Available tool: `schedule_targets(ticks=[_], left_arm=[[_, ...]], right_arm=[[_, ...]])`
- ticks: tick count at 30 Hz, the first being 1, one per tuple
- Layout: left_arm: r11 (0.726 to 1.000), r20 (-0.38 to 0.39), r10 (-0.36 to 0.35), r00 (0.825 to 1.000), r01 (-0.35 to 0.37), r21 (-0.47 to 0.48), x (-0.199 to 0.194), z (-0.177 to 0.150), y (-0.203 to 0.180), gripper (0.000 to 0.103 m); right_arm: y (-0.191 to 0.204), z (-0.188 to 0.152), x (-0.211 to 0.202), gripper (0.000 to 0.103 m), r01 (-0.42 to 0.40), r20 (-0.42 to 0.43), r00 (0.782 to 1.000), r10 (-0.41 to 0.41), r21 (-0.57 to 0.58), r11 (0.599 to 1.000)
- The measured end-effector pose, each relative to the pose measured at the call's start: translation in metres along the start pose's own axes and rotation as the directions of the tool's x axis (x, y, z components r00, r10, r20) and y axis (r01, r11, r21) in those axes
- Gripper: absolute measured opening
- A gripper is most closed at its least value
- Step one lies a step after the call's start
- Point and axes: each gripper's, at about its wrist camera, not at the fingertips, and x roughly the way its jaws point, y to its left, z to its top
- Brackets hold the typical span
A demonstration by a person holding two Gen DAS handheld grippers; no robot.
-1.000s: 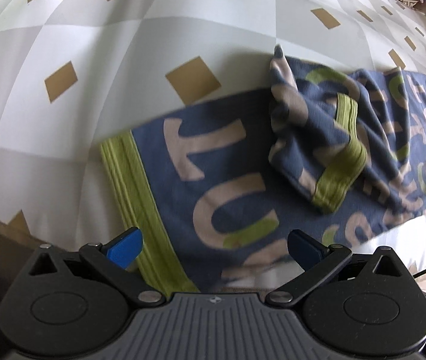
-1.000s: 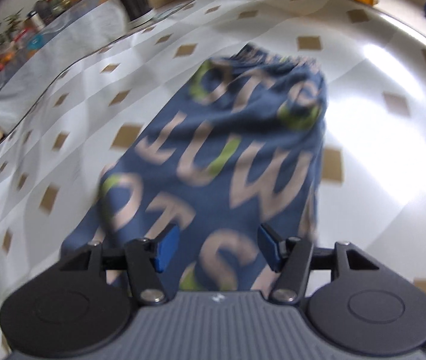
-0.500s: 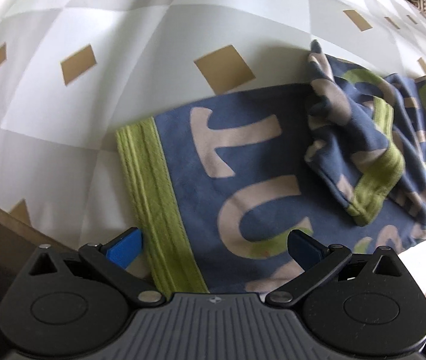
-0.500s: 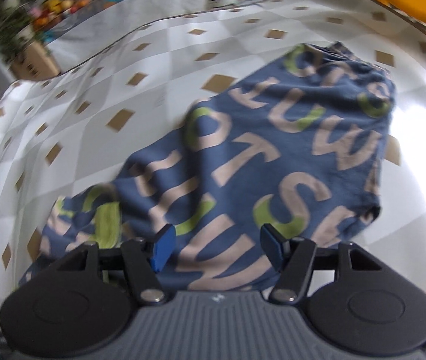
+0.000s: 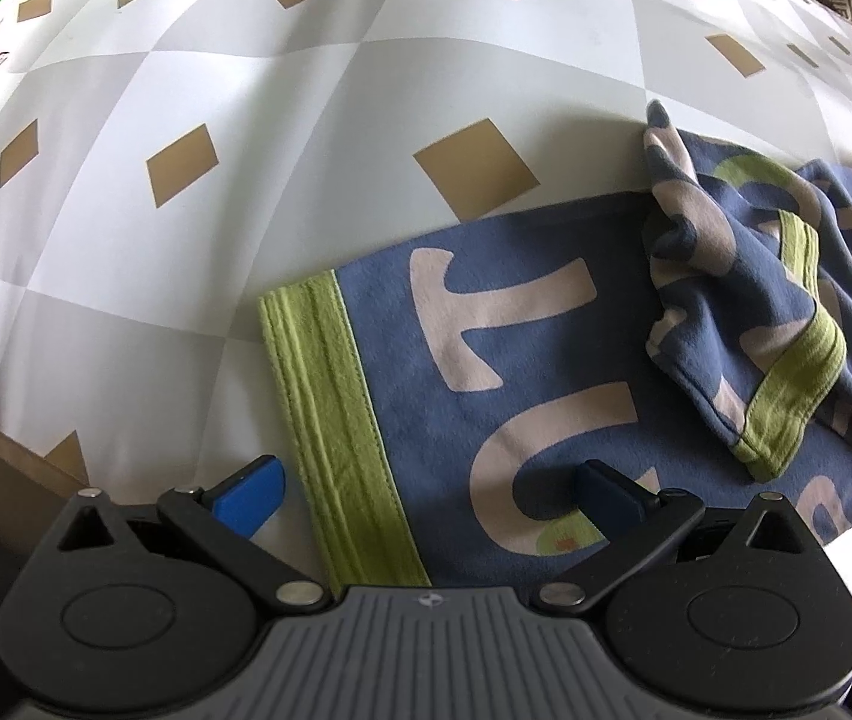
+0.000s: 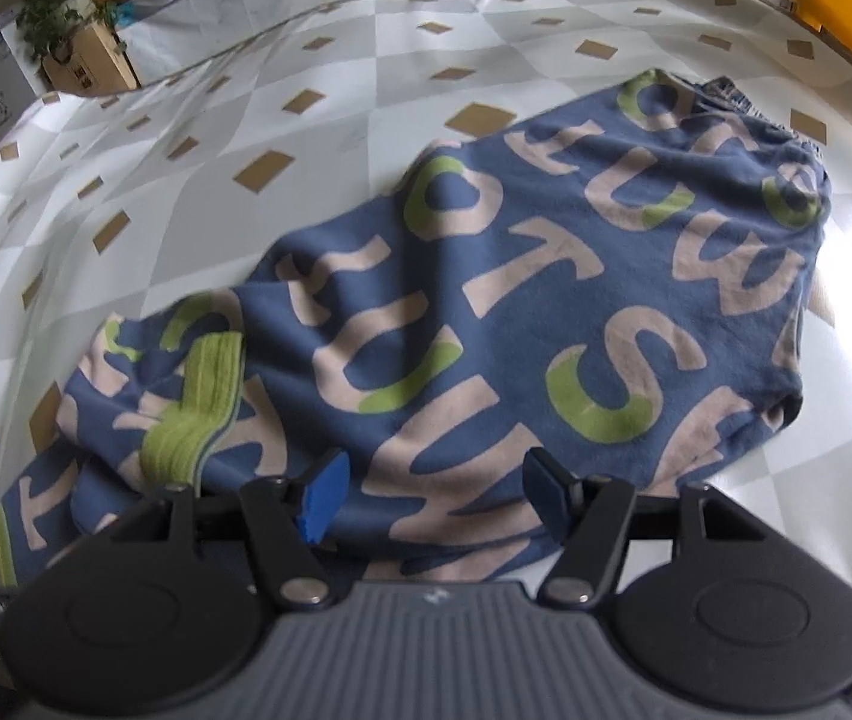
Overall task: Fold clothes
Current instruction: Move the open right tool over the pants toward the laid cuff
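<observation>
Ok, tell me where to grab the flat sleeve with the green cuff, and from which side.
Take the sleeve at its green cuff, coming straight down with the left gripper, whose open jaws already straddle it. The cuff is the sleeve's free end, lies flat on the checked cloth, and its stitched band is thicker than the blue fabric, so it probably pinches more securely.

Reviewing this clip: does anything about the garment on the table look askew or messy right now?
Yes. The blue lettered garment is not lying flat: one sleeve with a green cuff is flopped back in a crumpled heap over the body, while the other cuff lies straight on the checked tablecloth. The body shows wrinkles too.
</observation>
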Motion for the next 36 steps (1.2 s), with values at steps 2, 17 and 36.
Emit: schedule_targets(ticks=[2,17,36], left_arm=[[1.0,0.006,0.004,1.0,-0.004,-0.013,0.001,0.001,0.002,0.103],[0.997,0.025,0.047,0.999,-0.045,-0.06,0.005,0.014,0.016,0.103],[0.97,0.061,0.201,0.978,-0.19,-0.15,0.011,0.073,0.04,0.103]], right_arm=[[0.0,-0.001,0.004,0.062,0.008,-0.012,1.0,-0.008,0.002,1.0],[0.02,-0.001,0.012,0.067,-0.009,0.009,1.0,0.009,-0.043,0.999],[0.011,0.006,0.006,0.069,-0.081,0.053,0.995,0.08,0.026,0.996]])
